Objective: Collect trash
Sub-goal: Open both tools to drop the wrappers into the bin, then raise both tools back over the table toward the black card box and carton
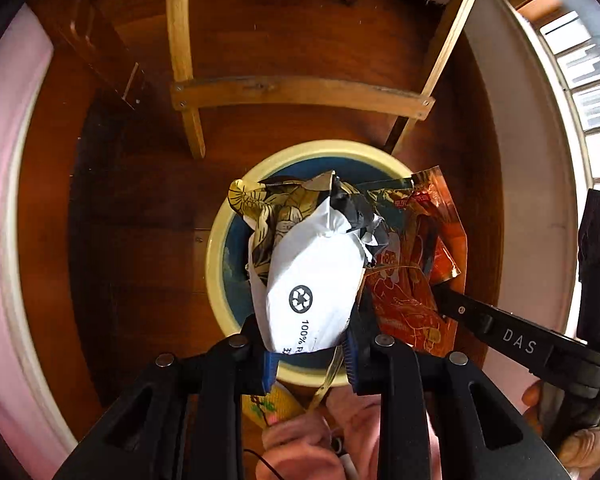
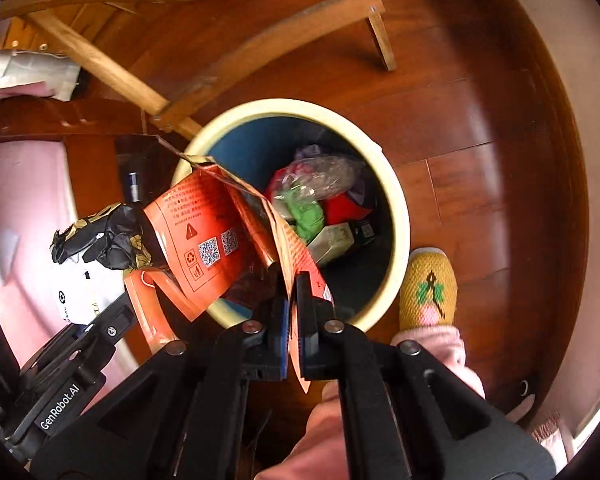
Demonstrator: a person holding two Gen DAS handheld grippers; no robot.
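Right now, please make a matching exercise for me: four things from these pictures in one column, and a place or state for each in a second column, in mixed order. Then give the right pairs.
Column one:
1. white bag
2. orange wrapper
3. bin
4. slipper

Column two:
A. on the floor beside the bin
B. pinched in the right gripper
C. under both grippers, with trash already inside
D. gripped in the left gripper

Pairs: 1-D, 2-B, 3-C, 4-A
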